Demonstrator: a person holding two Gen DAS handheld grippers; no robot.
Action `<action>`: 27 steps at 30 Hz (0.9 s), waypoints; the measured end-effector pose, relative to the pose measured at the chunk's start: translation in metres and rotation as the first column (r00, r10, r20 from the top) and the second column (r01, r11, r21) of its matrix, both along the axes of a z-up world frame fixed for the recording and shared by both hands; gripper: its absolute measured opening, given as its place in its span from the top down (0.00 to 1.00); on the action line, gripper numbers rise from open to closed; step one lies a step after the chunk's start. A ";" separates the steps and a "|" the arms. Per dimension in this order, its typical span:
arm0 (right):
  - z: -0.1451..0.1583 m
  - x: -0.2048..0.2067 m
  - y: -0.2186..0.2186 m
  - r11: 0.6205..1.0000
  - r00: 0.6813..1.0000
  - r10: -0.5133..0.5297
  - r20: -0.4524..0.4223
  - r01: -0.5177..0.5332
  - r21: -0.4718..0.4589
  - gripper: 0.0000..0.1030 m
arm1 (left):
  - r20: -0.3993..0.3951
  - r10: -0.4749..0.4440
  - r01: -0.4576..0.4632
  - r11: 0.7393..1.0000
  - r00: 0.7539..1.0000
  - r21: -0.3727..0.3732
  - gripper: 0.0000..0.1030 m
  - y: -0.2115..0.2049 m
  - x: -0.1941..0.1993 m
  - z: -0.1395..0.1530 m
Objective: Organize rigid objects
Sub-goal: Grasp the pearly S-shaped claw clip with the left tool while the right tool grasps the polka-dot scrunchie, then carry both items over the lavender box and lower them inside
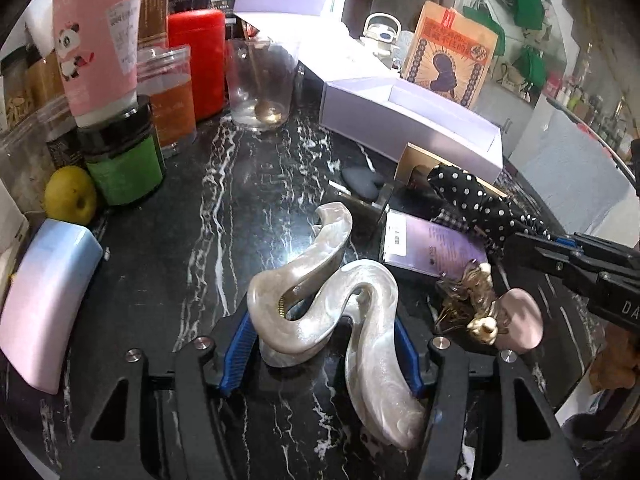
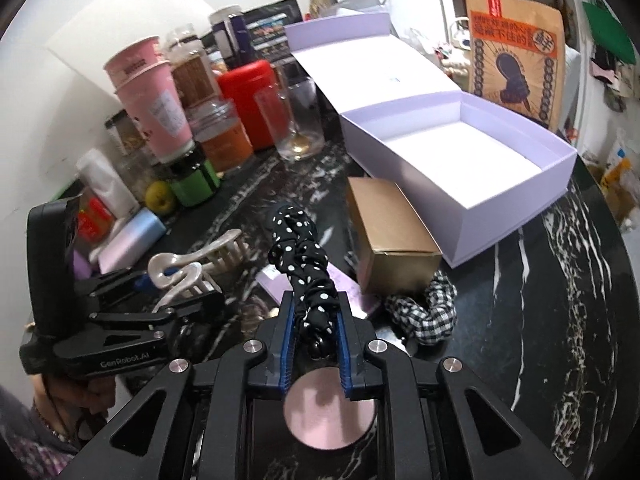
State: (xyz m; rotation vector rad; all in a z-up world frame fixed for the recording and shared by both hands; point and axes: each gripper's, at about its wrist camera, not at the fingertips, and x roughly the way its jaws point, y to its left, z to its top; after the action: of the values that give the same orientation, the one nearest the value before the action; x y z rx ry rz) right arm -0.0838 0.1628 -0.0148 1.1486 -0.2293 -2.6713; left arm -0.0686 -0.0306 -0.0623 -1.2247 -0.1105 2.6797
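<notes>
My left gripper [image 1: 320,344] is shut on a pearly white hair claw [image 1: 320,300]; its blue pads press the wavy handles from both sides. In the right wrist view the same claw [image 2: 188,268] sits in the left gripper [image 2: 168,290] at the left, just above the black marble counter. My right gripper [image 2: 314,320] is shut on a black polka-dot scrunchie [image 2: 304,264], which stands up between its blue pads. From the left wrist view, the right gripper [image 1: 520,244] comes in from the right with the scrunchie [image 1: 472,196] in it.
An open lavender box [image 2: 520,208] stands at the back right, with a gold carton [image 2: 392,236] and a checked scrunchie [image 2: 428,316] in front of it. Jars, cups and a glass [image 1: 262,80] crowd the back left. A pink disc [image 2: 330,412] lies under the right gripper.
</notes>
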 end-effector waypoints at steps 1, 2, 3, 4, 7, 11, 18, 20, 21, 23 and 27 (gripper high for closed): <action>0.002 0.001 -0.001 1.000 1.000 0.005 -0.004 -0.005 -0.001 0.83 | -0.008 0.000 0.000 1.000 1.000 -0.003 0.42 0.000 0.001 0.003; 0.003 0.001 -0.002 1.000 1.000 0.010 -0.007 -0.010 -0.001 0.83 | -0.015 0.001 -0.002 1.000 1.000 -0.006 0.42 0.001 0.002 0.006; 0.005 0.002 -0.003 1.000 1.000 0.016 -0.010 -0.016 -0.001 0.83 | -0.021 0.002 -0.002 1.000 1.000 -0.007 0.42 0.001 0.002 0.010; 0.006 0.002 -0.003 1.000 1.000 0.020 -0.014 -0.020 -0.002 0.83 | -0.030 0.001 -0.001 1.000 1.000 -0.009 0.42 0.002 0.002 0.014; 0.011 0.002 -0.002 1.000 0.999 0.024 -0.024 -0.025 -0.006 0.83 | -0.046 -0.003 0.003 1.000 0.999 -0.014 0.42 0.005 -0.001 0.025; 0.017 -0.001 0.005 1.000 0.999 0.019 -0.029 -0.020 -0.014 0.83 | -0.058 -0.027 0.026 1.000 0.998 -0.018 0.42 0.014 -0.012 0.039; 0.031 -0.011 0.025 1.000 0.999 -0.003 -0.050 0.003 0.001 0.83 | -0.088 -0.082 0.083 0.996 0.993 0.014 0.42 0.038 -0.037 0.060; 0.037 -0.014 0.031 1.000 0.998 -0.007 -0.060 0.008 0.006 0.83 | -0.100 -0.099 0.101 0.995 0.990 0.012 0.42 0.046 -0.043 0.065; 0.038 -0.014 0.033 1.000 0.998 -0.008 -0.062 0.008 0.009 0.83 | -0.106 -0.107 0.109 0.994 0.989 0.009 0.42 0.050 -0.047 0.068; 0.043 -0.018 0.039 1.000 0.998 -0.009 -0.065 0.010 0.011 0.83 | -0.111 -0.117 0.119 0.993 0.987 0.008 0.42 0.056 -0.054 0.073; 0.052 -0.026 0.050 1.000 0.997 -0.026 -0.070 0.027 0.011 0.83 | -0.115 -0.135 0.138 0.990 0.984 0.016 0.42 0.064 -0.069 0.082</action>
State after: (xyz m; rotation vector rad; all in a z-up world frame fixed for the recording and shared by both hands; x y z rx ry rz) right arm -0.1100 0.2133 0.0376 1.0601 -0.2182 -2.7339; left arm -0.1373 0.0337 0.0200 -1.0310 -0.0399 2.6135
